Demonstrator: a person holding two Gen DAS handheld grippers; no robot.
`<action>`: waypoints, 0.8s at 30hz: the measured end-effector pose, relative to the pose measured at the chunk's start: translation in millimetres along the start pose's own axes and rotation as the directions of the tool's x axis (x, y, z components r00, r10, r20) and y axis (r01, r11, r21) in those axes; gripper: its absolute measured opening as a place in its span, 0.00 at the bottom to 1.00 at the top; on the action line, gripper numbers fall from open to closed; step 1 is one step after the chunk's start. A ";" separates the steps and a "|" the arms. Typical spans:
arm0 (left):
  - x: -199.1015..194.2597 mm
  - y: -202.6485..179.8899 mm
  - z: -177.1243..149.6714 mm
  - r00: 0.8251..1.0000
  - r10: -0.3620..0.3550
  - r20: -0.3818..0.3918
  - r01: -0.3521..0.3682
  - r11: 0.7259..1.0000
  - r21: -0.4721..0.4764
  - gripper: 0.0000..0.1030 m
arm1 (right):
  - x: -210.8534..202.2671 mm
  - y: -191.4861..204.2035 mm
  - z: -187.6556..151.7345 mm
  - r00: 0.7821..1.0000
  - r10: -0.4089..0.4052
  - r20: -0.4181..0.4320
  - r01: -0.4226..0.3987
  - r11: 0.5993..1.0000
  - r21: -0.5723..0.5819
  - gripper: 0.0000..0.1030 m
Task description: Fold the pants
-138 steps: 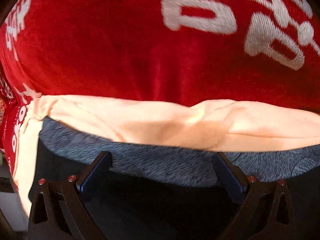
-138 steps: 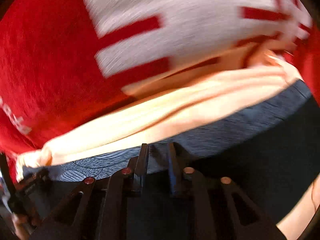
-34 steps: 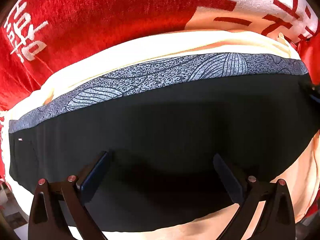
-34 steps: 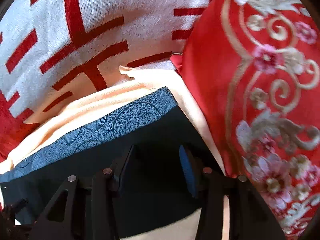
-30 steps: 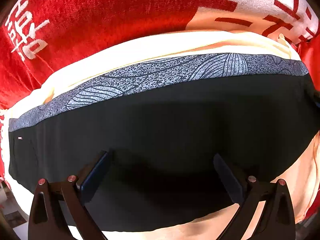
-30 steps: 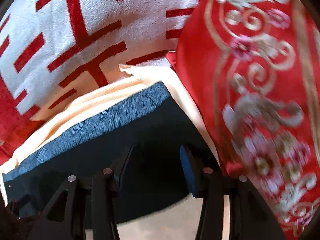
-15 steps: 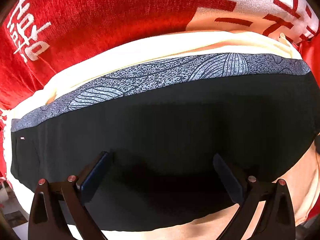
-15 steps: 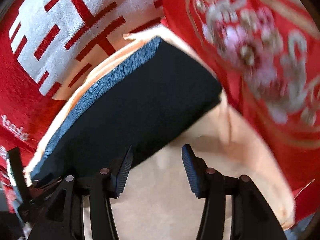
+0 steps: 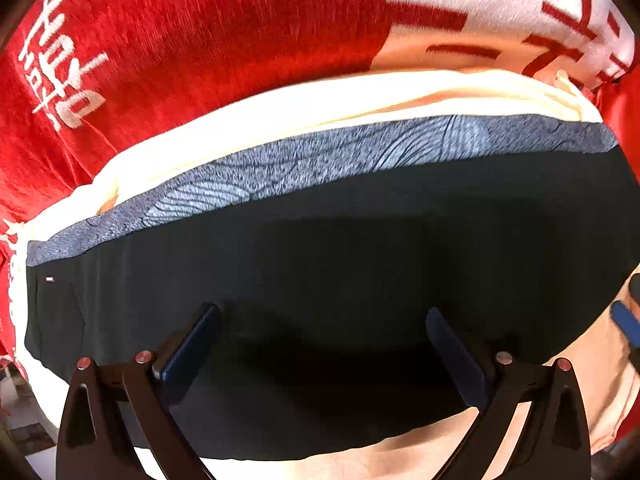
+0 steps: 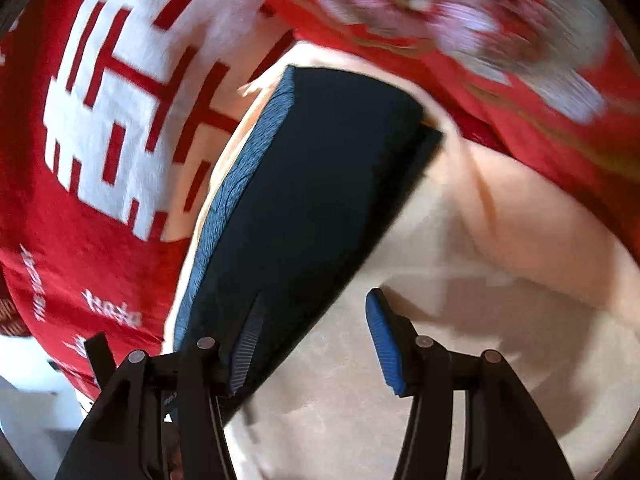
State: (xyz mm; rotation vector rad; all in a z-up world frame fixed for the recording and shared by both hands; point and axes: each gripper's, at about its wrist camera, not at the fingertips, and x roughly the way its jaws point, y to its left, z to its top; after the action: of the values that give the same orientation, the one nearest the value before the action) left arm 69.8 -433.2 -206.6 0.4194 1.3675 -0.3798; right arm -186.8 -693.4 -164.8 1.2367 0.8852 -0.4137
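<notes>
The pants (image 9: 340, 264) are black with a grey patterned waistband (image 9: 320, 160). They lie folded into a flat rectangle on a cream cloth (image 9: 280, 108). My left gripper (image 9: 320, 340) is open and empty, hovering over the near part of the pants. In the right wrist view the pants (image 10: 320, 184) lie at the left, with the waistband (image 10: 240, 184) along their far side. My right gripper (image 10: 312, 332) is open and empty over the cream cloth (image 10: 460, 320), beside the pants' edge. Its blue finger pad (image 9: 626, 322) shows at the right edge of the left wrist view.
A red blanket with white characters (image 9: 180, 40) lies beyond the pants and also shows in the right wrist view (image 10: 120, 120). A red embroidered pillow (image 10: 480, 20) lies past the pants' end. A strip of pale floor (image 10: 32, 400) shows at the lower left.
My right gripper has opened, let go of the pants and swung back and to the right, off the pants onto the cream cloth. My left gripper has stayed open and almost still.
</notes>
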 end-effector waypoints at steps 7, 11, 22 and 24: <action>-13.3 -26.8 8.9 0.994 -0.093 0.048 0.092 0.996 0.012 1.00 | 4.8 -9.7 11.3 0.992 0.094 0.079 -0.095 0.995 0.013 0.55; -1.0 -47.2 10.7 0.996 -0.079 0.030 0.078 0.996 0.050 1.00 | 15.5 -7.9 22.6 0.980 0.130 0.151 -0.135 0.991 0.022 0.55; -27.3 -40.2 11.8 0.983 -0.179 0.045 0.177 0.982 0.062 0.61 | -2.9 43.0 31.1 0.990 0.005 0.140 0.009 0.995 -0.102 0.14; -33.3 -44.5 9.4 0.976 -0.208 0.069 0.202 0.975 0.088 0.61 | -12.3 61.0 25.8 0.989 0.006 0.148 0.021 0.984 -0.179 0.14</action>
State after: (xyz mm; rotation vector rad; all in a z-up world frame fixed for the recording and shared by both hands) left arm 50.4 -475.9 -175.2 0.3269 1.3264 -0.6179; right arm -142.1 -700.6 -114.9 1.0235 0.7821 -0.4167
